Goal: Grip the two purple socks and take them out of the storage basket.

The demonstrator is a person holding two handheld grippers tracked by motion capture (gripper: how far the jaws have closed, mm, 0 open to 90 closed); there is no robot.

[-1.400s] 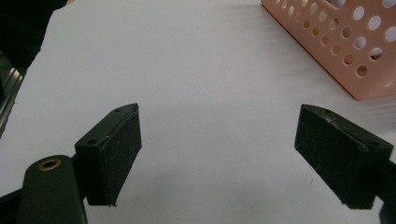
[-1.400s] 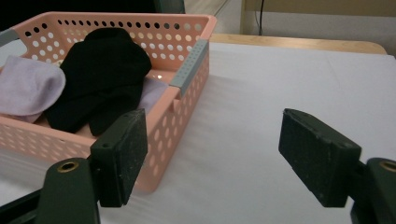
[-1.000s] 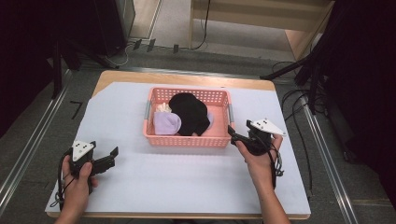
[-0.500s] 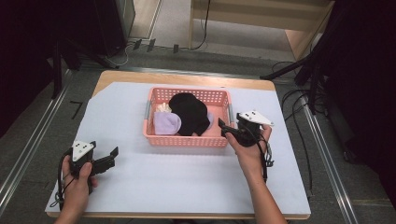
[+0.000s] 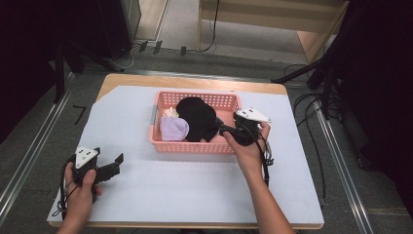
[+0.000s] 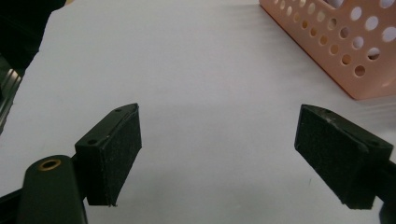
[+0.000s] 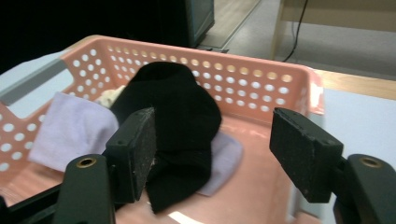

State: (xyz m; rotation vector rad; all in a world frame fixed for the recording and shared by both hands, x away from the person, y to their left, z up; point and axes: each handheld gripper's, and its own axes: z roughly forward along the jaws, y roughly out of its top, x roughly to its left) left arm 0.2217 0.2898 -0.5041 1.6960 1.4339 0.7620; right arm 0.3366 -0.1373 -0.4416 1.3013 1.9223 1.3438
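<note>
A pink perforated basket (image 5: pixel 195 146) stands mid-table. In it a black sock (image 5: pixel 197 117) lies over a lavender sock (image 5: pixel 174 129), with a cream piece (image 5: pixel 169 112) behind. My right gripper (image 5: pixel 221 127) reaches over the basket's right end, pointing left at the black sock. In the right gripper view its jaws (image 7: pixel 212 121) stand apart and have just been closing. The black sock (image 7: pixel 177 107) lies beside the left pad, not pinched. My left gripper (image 5: pixel 117 163) rests open on the white sheet at the front left, with nothing between its jaws (image 6: pixel 219 135).
White sheet (image 5: pixel 195 185) covers the table, with open room in front of the basket and on both sides. The basket's corner (image 6: pixel 336 51) lies ahead and right of the left gripper. Cables and stands lie on the floor beyond the table's right edge.
My right gripper has moved left from beside the basket to over its right end, and its jaws have narrowed. The left hand has stayed put.
</note>
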